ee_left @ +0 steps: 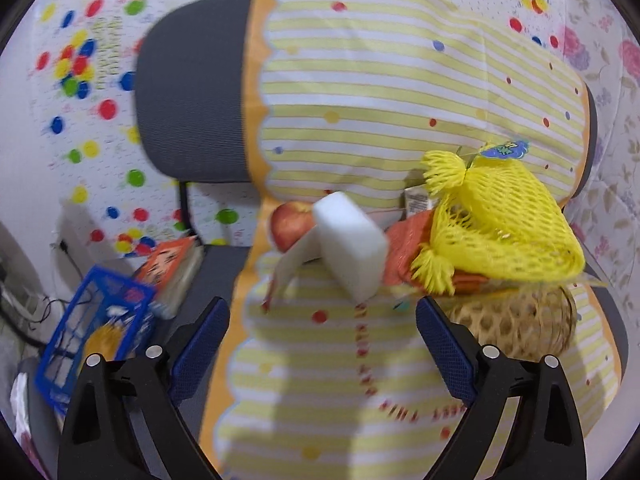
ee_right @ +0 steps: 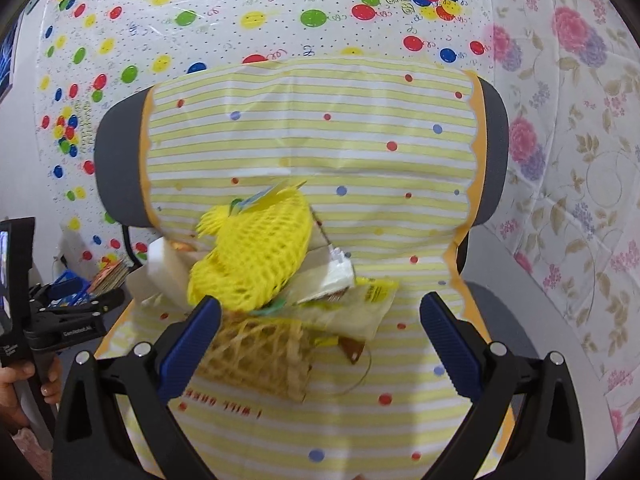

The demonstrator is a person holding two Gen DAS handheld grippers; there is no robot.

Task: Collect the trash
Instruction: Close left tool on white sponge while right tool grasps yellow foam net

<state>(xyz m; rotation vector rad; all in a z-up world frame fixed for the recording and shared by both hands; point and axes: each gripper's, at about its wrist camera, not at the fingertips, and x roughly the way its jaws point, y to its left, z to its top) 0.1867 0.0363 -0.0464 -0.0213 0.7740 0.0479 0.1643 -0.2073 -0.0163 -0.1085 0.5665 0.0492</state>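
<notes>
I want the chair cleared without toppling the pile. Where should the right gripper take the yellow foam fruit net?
Probably grip the yellow foam fruit net at its frayed tufted end, coming from above on the left. That end sticks free of the pile, while the body rests on the woven straw basket and paper scraps.

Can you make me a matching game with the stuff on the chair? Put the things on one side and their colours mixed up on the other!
Things:
1. foam net
2. apple
3. sponge block
4. crate

Colours:
A. blue
B. white
C. yellow
D. red

Pairs: 1-C, 2-D, 3-B, 4-A.
</notes>
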